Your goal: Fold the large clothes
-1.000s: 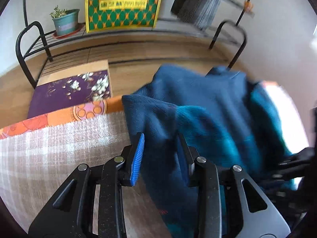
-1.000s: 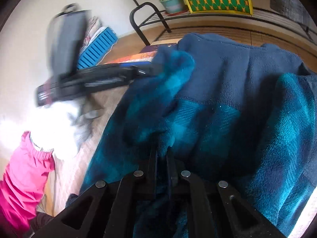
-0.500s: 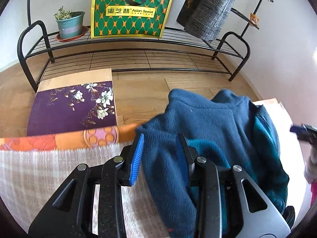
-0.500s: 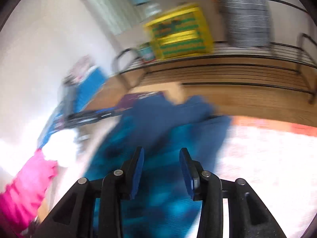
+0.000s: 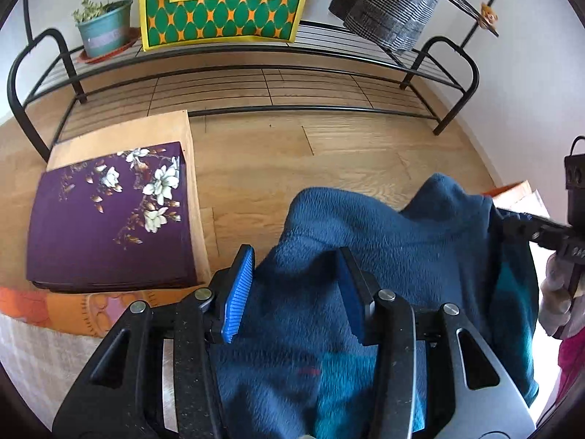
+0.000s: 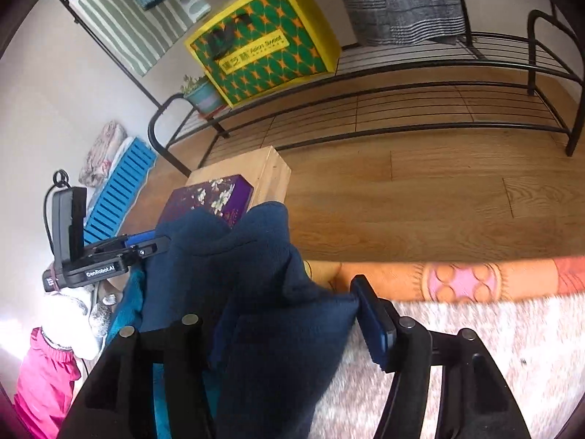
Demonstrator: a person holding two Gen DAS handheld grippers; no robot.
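A dark blue fleece garment with teal checks is bunched at the far edge of the pale checked cover. My left gripper straddles a fold of it. Its jaws are opening, and the left blue pad stands free of the cloth. In the right wrist view the fleece drapes over my right gripper and hides its left finger. Those jaws are opening too, with loose cloth between them and the right pad bare. Each gripper shows in the other's view: the left gripper and the right gripper.
The cover has an orange patterned border, and wooden floor lies beyond it. A purple floral box sits on a wooden crate. A black metal rack holds a green and yellow bag and a potted plant. A white glove and pink sleeve are at left.
The right jaws, shut on a fleece fold a second ago, have spread and that gripper swung sideways. The left jaws widened and moved toward the cover's far edge.
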